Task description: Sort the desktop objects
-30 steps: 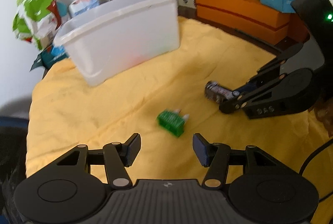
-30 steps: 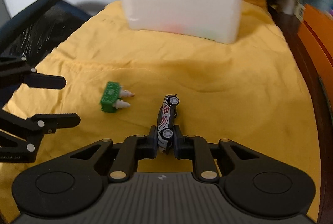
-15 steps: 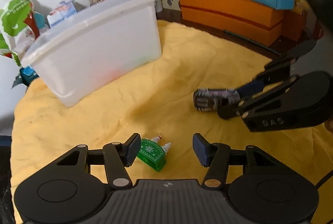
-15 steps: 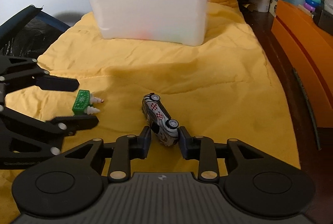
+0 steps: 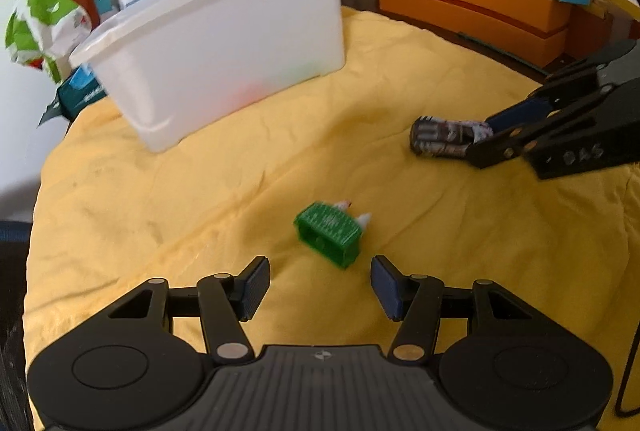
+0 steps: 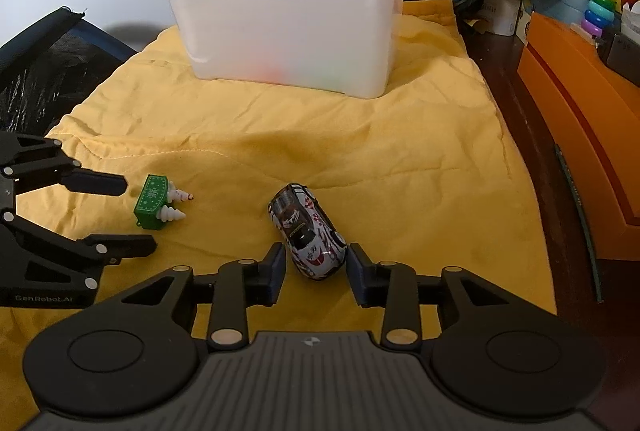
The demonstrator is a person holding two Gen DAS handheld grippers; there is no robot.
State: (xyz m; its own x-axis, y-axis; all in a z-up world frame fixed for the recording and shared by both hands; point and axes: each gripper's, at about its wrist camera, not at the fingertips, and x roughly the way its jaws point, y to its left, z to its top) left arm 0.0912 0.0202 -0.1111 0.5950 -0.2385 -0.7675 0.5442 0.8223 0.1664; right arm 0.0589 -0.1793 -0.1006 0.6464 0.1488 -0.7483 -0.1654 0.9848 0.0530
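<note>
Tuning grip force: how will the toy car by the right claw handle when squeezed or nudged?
The toy car rests on its wheels, so a push along its length would probably roll it across the yellow cloth. Its glossy, rounded shell looks rigid but may slip between the pads. The right claw is opening, not pressing it.

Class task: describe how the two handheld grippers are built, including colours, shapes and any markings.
Both the left gripper and right gripper are matte black, with ribbed centres, round side discs, silver rivets, linkage arms and dark blue ribbed fingers. One side reads "GenRobot.AI". A black cable hangs beside the left one.
</note>
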